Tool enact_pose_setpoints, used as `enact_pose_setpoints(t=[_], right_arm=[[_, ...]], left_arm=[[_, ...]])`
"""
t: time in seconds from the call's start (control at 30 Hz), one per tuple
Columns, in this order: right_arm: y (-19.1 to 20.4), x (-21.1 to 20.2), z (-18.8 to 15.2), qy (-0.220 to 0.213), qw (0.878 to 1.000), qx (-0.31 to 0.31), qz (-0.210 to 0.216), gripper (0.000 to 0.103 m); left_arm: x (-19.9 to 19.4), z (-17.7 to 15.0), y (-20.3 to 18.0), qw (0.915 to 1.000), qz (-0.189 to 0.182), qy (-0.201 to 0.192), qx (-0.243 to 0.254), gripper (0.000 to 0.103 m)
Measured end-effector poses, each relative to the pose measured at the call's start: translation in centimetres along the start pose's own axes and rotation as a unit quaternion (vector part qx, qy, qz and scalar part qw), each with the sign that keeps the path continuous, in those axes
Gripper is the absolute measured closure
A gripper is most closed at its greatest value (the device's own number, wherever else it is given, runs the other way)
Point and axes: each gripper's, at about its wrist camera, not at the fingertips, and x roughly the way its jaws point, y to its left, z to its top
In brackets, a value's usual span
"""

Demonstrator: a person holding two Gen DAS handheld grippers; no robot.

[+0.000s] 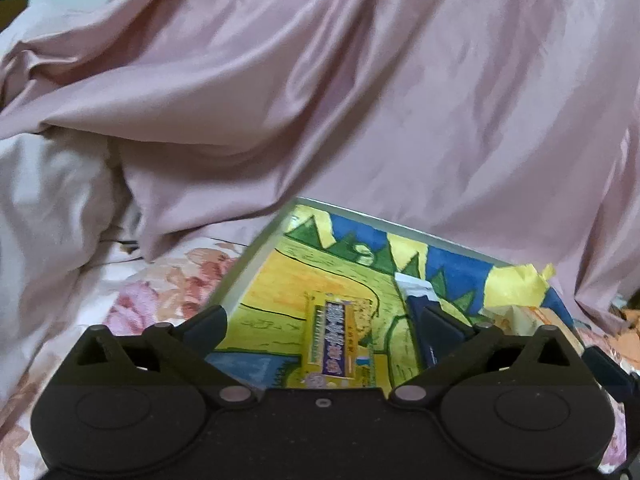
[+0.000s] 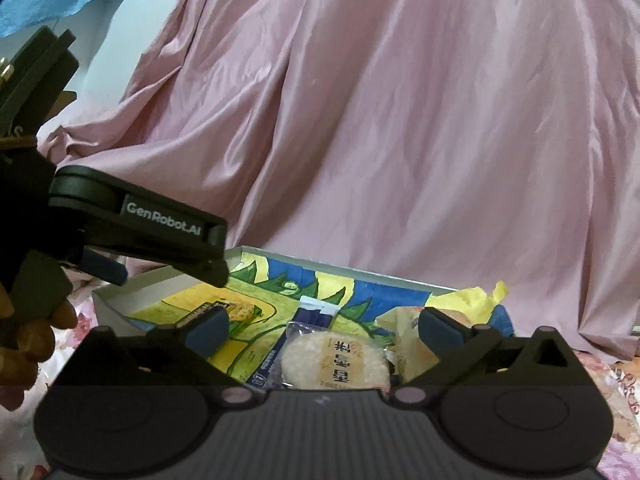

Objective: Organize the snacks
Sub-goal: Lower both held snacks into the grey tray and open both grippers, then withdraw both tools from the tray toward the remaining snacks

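Note:
An open box [image 1: 239,276] with a yellow, green and blue painted floor lies on the bed. In the left wrist view a long yellow snack bar [image 1: 340,344] with a purple label lies flat on that floor, just beyond my left gripper [image 1: 324,326], whose jaws stand wide with nothing between them. A blue and white packet [image 1: 416,294] lies to its right. In the right wrist view a round rice cracker in clear wrap [image 2: 336,360] lies on the blue packet [image 2: 312,314] inside the box [image 2: 120,296]. My right gripper [image 2: 324,330] hangs open over the cracker without touching it. The left gripper [image 2: 160,270] hovers open over the box's left end.
Crumpled yellow tissue paper [image 1: 516,280] fills the box's far right corner, beside a pale snack bag [image 2: 404,332]. A pink satin sheet [image 1: 360,100] rises behind the box. Floral bedding [image 1: 168,296] lies left of it. A person's hand [image 2: 28,340] grips the left gripper's handle.

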Motion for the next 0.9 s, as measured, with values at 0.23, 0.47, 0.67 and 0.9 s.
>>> enact_pose_setpoints(t=[0.23, 0.47, 0.67, 0.9], right_arm=[[-0.1, -1.6, 0.4, -0.017, 1.0, 0.002, -0.011, 0.0], [-0.6, -4.2, 0.5, -0.035, 0.999, 0.016, -0.022, 0.0], [-0.9, -7.1, 0.7, -0.042, 0.998, 0.032, -0.031, 0.0], [-0.5, -10.4, 1.1, -0.049, 0.998, 0.039, -0.031, 0.0]], left_arm=[[-2.0, 0.2, 0.4, 0.9998, 0.009, -0.017, -0.001, 0.001], [-4.8, -0.6, 1.2, 0.9994, 0.014, -0.031, -0.005, 0.001], [-7.5, -1.7, 1.9, 0.9992, 0.021, -0.035, -0.001, 0.001], [-11.0, -3.3, 2.8, 0.9988, 0.025, -0.041, 0.001, 0.001]])
